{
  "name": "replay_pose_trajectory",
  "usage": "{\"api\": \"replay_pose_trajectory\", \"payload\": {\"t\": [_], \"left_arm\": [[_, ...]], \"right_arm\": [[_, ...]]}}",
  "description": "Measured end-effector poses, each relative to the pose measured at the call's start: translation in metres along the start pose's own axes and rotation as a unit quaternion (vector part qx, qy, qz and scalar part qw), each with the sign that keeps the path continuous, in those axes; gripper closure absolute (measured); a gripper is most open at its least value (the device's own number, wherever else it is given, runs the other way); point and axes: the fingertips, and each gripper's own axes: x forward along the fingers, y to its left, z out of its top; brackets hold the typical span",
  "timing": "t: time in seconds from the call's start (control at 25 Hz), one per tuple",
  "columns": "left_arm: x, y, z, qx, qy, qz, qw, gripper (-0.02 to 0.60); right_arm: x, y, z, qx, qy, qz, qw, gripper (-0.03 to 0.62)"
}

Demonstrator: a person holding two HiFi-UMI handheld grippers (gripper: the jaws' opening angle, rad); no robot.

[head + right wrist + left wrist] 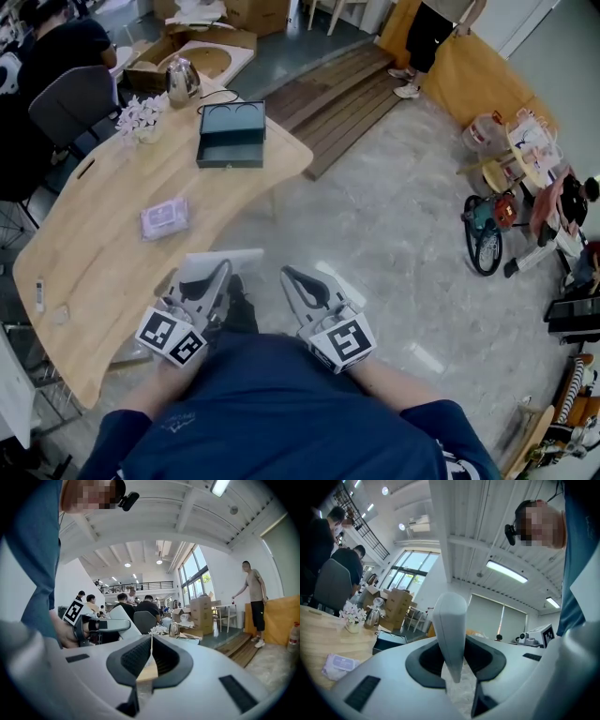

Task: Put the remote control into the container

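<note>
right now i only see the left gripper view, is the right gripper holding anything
Observer: No. The right gripper has its jaws together with nothing between them.
Operator: ok and where are my grippers vs the table
Observer: In the head view the left gripper, shut on the remote, and the right one are both off the table, over the floor close to the body.
Operator: what does the container look like from above
Observer: The container sits at the table's far end, and its top shows two round hollows.
</note>
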Motion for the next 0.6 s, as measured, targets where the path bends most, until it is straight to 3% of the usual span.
{"api": "replay_pose_trajectory", "payload": {"t": [0.6], "left_arm": [[0.126,0.217,0.023,-0.047,0.011,-0.003,0.9988,0.465]], "right_arm": [[0.182,-0.092,0.007,-0.011,0.054,-0.054,0.997,0.574]]}}
